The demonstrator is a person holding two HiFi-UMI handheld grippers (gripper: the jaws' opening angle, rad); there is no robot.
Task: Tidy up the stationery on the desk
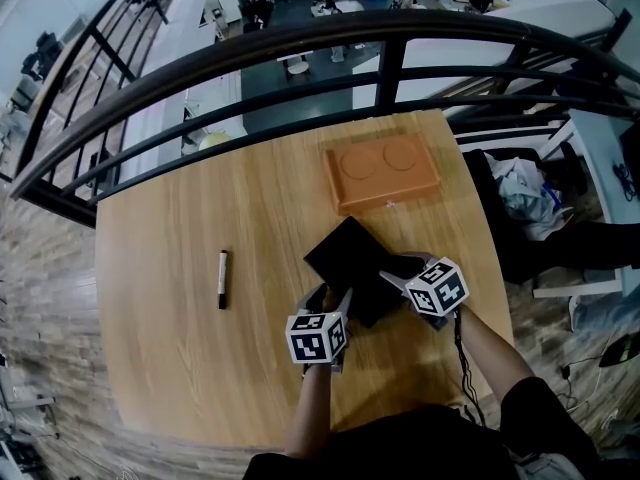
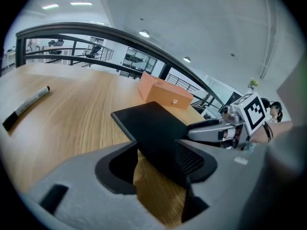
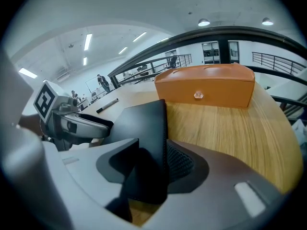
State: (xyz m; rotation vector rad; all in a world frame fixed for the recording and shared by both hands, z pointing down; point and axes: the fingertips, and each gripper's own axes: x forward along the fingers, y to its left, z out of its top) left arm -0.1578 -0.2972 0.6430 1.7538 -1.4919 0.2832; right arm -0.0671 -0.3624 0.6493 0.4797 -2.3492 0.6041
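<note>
1. Wooden desk point(image 1: 160, 368) on a mezzanine. A dark curved railing point(image 1: 300, 43) runs behind its far edge, and a lower office floor shows past it. Plank flooring is on the left, and a chair with bags point(image 1: 525, 193) on the right.
2. Orange box point(image 1: 385, 173) sits far right on the desk, close to the far edge. Black marker point(image 1: 222, 278) lies left of centre, well apart from everything else.
3. Bare wood stretches from the marker to the left and near edges, and between the marker and the notebook. The right side is tighter, with both grippers there and the desk edge close.
4. Flat black notebook point(image 1: 345, 253) is near centre-right, between box and person. It is turned diagonal to the desk edges, one corner toward the box. In the left gripper view its far end looks raised.
5. Marker's long axis runs near-to-far, roughly parallel to the desk's left edge. Which end is the cap, can't tell.
6. Left gripper point(image 1: 335, 300): jaws apart and the notebook's near corner between them. It lies against the right-hand pad, with wood visible in the gap on the other side.
7. Right gripper point(image 1: 398, 273): jaws apart, straddling the notebook's edge, no clamp visible.
</note>
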